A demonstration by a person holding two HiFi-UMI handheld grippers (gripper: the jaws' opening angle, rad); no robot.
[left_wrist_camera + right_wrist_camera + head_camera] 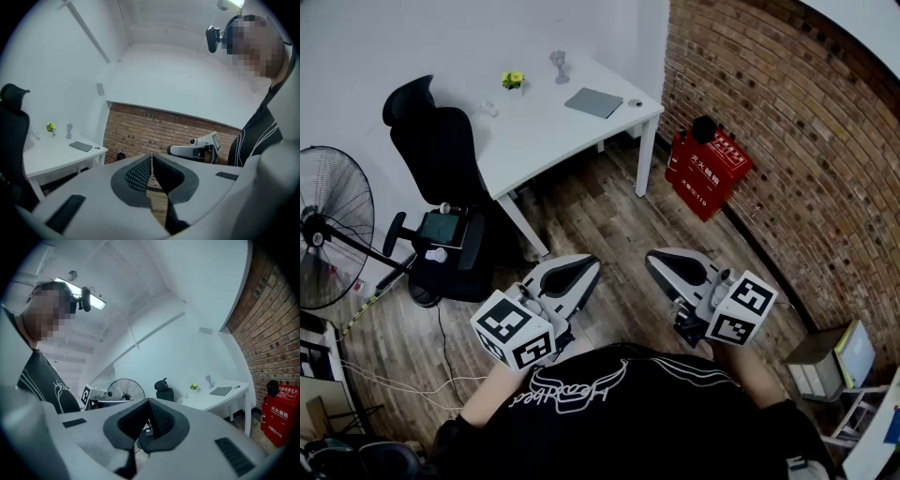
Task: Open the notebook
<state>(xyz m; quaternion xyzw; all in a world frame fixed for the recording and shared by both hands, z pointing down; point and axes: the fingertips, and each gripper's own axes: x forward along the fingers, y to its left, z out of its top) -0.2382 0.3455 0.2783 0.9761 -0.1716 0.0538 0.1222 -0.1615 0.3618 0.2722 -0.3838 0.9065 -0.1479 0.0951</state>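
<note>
The grey notebook (593,102) lies shut on the white table (534,131) at the far side of the room; it also shows in the left gripper view, notebook (81,146), and in the right gripper view, notebook (221,391). Both grippers are held close to the person's body, far from the table and above the wooden floor. My left gripper (586,265) (152,157) has its jaws together with nothing between them. My right gripper (661,259) (149,402) is shut and empty too. The two grippers point roughly level, side by side.
A black office chair (441,155) stands at the table's left side, with a floor fan (328,234) further left. A red fire-extinguisher box (705,169) leans on the brick wall (787,112) to the right. On the table are a small yellow plant (513,81) and a goblet-shaped ornament (560,66).
</note>
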